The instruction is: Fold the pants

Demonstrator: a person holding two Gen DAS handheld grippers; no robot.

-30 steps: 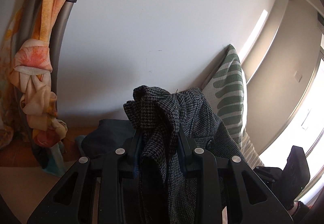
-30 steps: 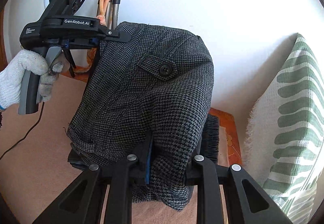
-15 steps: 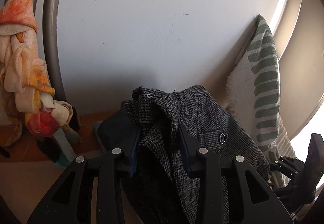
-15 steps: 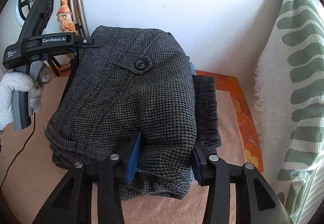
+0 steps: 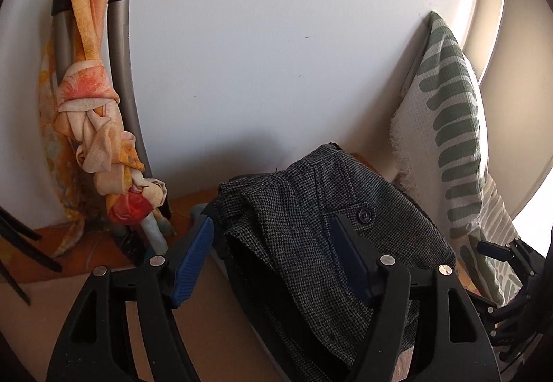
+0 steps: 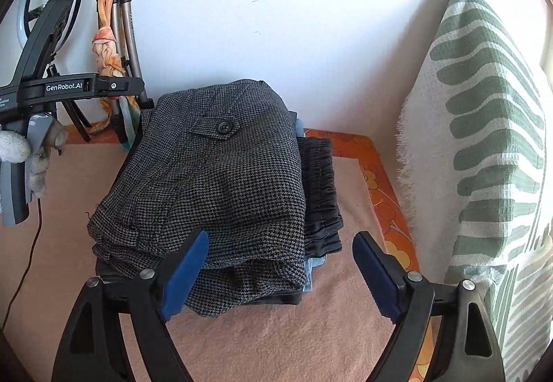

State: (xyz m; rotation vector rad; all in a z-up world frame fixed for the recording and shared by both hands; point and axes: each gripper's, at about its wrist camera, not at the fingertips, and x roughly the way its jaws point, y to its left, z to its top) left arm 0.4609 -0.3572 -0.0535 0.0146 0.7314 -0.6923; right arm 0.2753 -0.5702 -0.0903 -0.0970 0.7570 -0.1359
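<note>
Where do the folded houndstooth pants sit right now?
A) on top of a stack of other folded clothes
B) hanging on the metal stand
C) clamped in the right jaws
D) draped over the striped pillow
A: the houndstooth pants rest on a stack of darker folded garments, and both grippers' jaws stand open.

The right gripper has black, triangular-cutout fingers with ribbed blue pads and 4 silver screws. The left gripper looks the same; seen from the right wrist, its black body reads "GenRobot.AI" in white, with a grey handle, a thin cable below it, and a white knit glove.
</note>
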